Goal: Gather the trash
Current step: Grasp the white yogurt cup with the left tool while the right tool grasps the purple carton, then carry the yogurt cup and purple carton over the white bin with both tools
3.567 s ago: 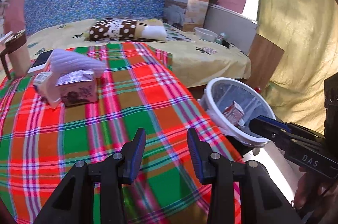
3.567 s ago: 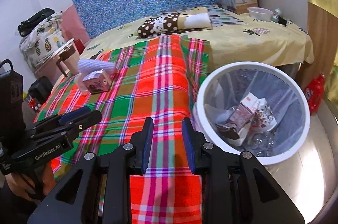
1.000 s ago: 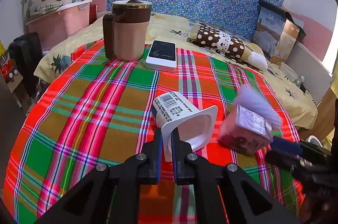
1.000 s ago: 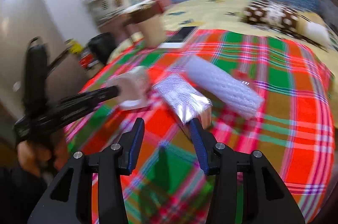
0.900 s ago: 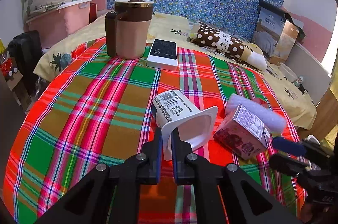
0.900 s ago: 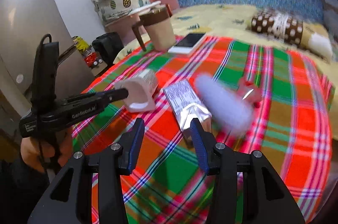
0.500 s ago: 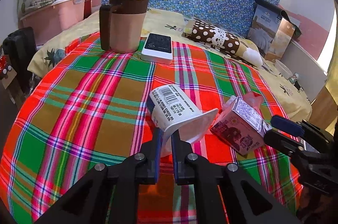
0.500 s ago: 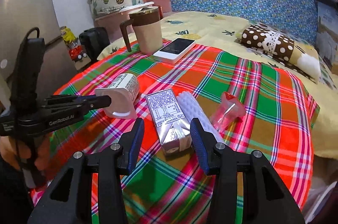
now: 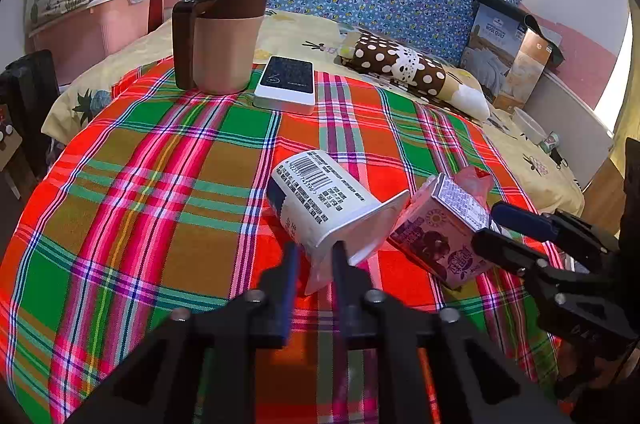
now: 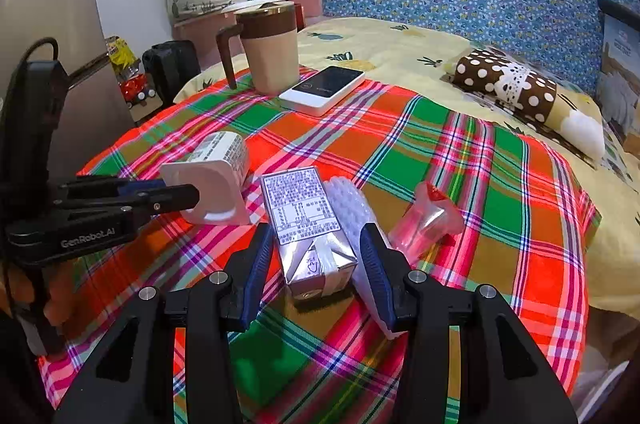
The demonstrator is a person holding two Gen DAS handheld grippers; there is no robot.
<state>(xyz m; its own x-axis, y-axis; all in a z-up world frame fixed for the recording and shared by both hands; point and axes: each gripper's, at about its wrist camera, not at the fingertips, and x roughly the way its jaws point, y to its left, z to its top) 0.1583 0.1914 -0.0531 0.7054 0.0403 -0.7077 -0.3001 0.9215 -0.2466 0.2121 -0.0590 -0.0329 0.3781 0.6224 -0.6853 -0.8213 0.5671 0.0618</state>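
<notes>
Straddling the milk carton [image 10: 310, 224], the right tongs [image 10: 316, 272] stand about half open on the plaid bench [image 10: 500, 176], one finger on each long side and neither pad clearly pressing. The carton lies flat with its long axis running straight away from the tongs, the folded end nearest, so the jaws are already square to its narrow width. A white foam sleeve [image 10: 352, 212] lies just beside the carton on its right and partly inside the gap, against the right finger; judging from this, closing now could pinch both together. A crumpled pink wrapper [image 10: 424, 220] lies a little farther right, apart from the tongs.

The left tongs [image 9: 312, 264] sit at the mouth of the yogurt cup [image 9: 320, 200], which lies on its side, base pointing far and left, open rim toward the near fingers. The jaws have just been opening; the rim is between them, but a gap shows on the left side, so the hold looks loosened and not firm. The cup lies directly ahead of the left tongs, and the carton directly ahead of the right.

At the far side stand a mug [image 9: 220, 36] and a phone [image 9: 286, 84], neither looking like trash. No bin is in view here.
</notes>
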